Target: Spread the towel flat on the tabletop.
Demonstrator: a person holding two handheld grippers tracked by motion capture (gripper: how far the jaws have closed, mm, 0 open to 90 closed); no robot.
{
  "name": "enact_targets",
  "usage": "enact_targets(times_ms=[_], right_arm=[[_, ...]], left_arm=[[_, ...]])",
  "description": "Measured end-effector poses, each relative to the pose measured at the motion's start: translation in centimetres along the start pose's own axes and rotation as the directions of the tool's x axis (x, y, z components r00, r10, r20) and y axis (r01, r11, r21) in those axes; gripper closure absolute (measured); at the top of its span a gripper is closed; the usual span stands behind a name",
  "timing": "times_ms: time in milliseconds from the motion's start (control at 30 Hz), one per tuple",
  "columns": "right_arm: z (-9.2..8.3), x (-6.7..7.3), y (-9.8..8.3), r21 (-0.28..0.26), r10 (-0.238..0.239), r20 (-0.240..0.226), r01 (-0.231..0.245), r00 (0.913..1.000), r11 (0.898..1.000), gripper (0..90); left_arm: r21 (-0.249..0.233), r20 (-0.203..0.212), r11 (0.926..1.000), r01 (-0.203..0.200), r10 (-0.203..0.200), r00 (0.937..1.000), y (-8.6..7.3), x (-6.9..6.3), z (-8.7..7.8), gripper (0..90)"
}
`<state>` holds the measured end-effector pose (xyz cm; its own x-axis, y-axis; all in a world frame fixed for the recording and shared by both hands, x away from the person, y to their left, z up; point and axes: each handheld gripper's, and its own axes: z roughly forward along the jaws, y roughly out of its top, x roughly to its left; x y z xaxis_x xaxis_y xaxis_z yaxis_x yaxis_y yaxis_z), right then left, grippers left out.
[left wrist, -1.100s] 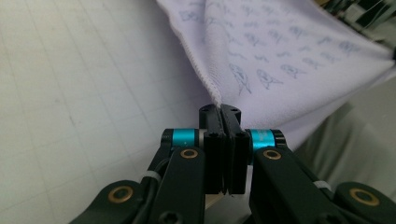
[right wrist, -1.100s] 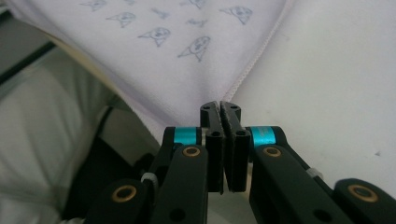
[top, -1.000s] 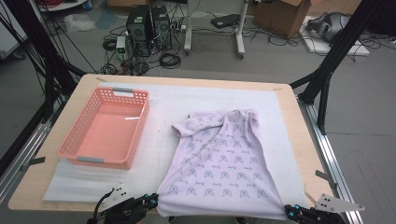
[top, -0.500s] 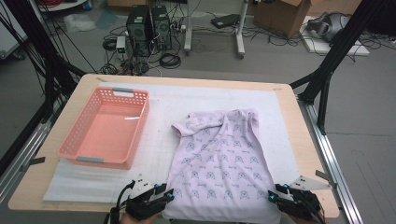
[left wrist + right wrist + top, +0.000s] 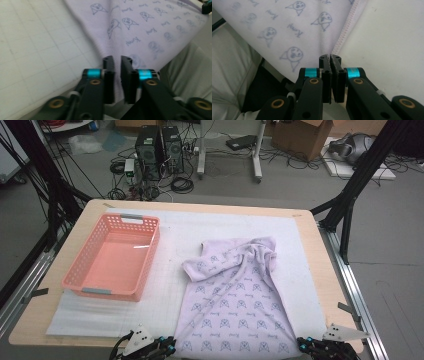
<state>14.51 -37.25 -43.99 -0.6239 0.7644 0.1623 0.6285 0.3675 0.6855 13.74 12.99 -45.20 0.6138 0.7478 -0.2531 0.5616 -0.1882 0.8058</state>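
Observation:
A lavender shirt point(image 5: 235, 310) with a small printed pattern lies on the white mat point(image 5: 175, 235), its collar end bunched at the far side and its hem at the near table edge. My left gripper point(image 5: 167, 347) is at the hem's left corner. In the left gripper view the jaws point(image 5: 117, 60) stand nearly together with the shirt point(image 5: 140, 25) fabric running between them. My right gripper point(image 5: 305, 345) is at the hem's right corner. In the right gripper view the jaws point(image 5: 330, 57) are pressed together on the shirt's point(image 5: 287, 25) stitched edge.
A pink plastic basket point(image 5: 150, 262) with nothing in it stands on the mat's left half. The wooden table point(image 5: 322, 255) ends just past the mat on the right. Black frame legs, computers and cables are on the floor beyond.
Both grippers came inward to the shirt's lower corners, then drew back slightly toward the near edge, now closed on the hem.

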Motion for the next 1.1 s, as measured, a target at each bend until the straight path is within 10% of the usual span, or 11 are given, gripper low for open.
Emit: enact_targets(times_ms=[67, 367, 733, 867, 967, 1100], right_arm=[[0.2, 0.1, 0.4, -0.03, 0.007, 0.006, -0.007, 1.0, 1.0, 73.2], [3.5, -1.1, 4.3, -0.097, 0.023, 0.097, -0.013, 0.995, 0.995, 55.3], [5.8, -3.1, 6.1, -0.102, 0.053, 0.156, -0.037, 0.9863, 0.994, 53.7], [6.2, -3.8, 6.5, -0.092, 0.064, 0.168, -0.049, 0.9838, 0.995, 65.7], [6.2, -4.0, 6.4, -0.082, 0.057, 0.136, -0.046, 0.989, 0.996, 83.6], [5.5, -3.7, 5.9, -0.067, 0.055, 0.102, -0.048, 0.9933, 0.997, 87.2]], left_arm=[[-0.027, -0.018, 0.9994, 0.02, -0.021, 0.9996, 0.4, 0.3, 0.5, 54.2], [-0.075, -0.052, 0.9953, 0.061, -0.064, 0.9966, 4.2, 3.0, 4.3, 48.3], [-0.041, -0.045, 0.9972, 0.062, -0.064, 0.9969, 6.5, 4.6, 7.0, 46.9], [0.014, -0.023, 0.9985, 0.054, -0.053, 0.9983, 6.9, 4.7, 8.3, 46.9], [0.047, -0.055, 0.9986, -0.024, 0.027, 0.9981, 6.8, 3.9, 8.6, 68.8], [0.057, -0.042, 0.9982, -0.019, 0.022, 0.9989, 6.2, 3.6, 7.8, 86.0]])
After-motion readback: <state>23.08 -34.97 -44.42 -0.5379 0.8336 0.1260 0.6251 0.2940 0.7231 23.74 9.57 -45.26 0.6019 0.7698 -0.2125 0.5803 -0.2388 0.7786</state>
